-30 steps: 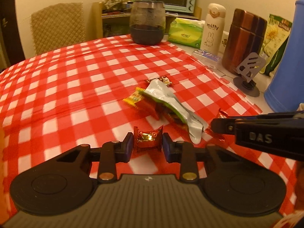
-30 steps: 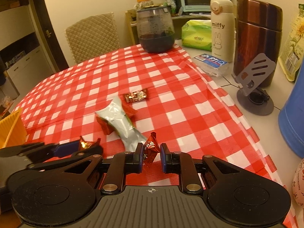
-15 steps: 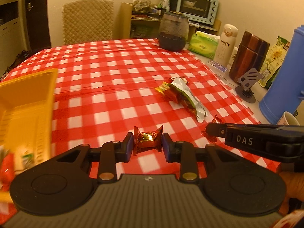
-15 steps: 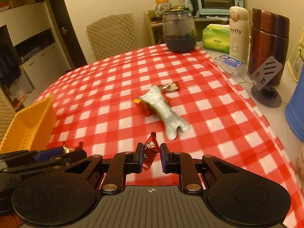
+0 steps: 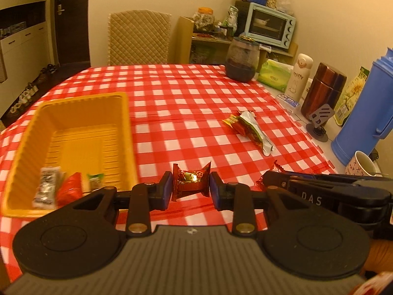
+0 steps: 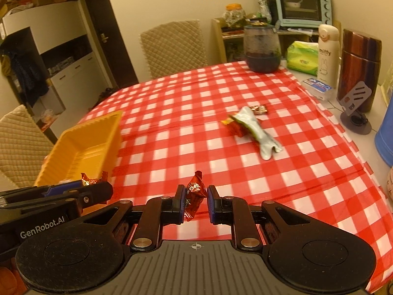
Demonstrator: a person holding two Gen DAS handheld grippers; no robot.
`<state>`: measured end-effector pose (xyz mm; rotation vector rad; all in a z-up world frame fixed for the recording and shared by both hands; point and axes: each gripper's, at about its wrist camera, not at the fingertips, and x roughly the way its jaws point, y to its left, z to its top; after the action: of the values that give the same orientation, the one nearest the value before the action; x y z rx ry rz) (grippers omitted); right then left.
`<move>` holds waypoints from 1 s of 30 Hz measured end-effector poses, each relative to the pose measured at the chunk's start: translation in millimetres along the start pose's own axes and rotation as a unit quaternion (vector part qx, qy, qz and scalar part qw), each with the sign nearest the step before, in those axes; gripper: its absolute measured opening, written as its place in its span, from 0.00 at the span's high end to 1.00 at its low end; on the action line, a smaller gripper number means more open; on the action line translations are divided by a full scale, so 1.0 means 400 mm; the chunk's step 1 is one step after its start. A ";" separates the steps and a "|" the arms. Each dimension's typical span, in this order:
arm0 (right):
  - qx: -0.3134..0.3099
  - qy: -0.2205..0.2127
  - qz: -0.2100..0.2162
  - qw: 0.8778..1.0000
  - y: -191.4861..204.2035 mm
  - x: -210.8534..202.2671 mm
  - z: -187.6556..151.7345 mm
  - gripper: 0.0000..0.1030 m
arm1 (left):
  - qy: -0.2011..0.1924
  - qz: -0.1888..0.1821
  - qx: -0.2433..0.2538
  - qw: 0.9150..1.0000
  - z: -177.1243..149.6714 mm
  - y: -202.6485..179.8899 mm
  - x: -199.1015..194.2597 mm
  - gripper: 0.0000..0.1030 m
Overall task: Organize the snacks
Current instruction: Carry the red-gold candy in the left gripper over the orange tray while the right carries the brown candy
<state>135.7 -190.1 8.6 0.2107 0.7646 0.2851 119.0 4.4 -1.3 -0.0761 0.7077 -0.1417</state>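
With the left gripper pinching a red foil-wrapped candy and the right gripper clamped on a twisted red candy, each needed carrying fully over the ribbed yellow plastic tray ahead-left before letting go.

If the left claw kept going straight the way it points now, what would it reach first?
Probably bare red-checked tablecloth. The left claw, shut on a red candy, points down between the yellow tray and the snack packets; depth is uncertain.
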 end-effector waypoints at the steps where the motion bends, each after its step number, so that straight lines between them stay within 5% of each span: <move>1: -0.003 -0.001 0.002 1.000 0.012 -0.006 -0.001 0.82 | -0.002 0.002 -0.003 1.000 -0.002 0.008 -0.013 0.72; 30: -0.093 0.001 0.064 0.994 0.257 -0.017 -0.018 0.82 | -0.029 0.074 -0.061 0.995 -0.040 0.220 -0.200 0.72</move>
<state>107.8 -95.2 37.5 0.0838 0.7226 0.4752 57.7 103.3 27.6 -0.1434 0.6601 0.0448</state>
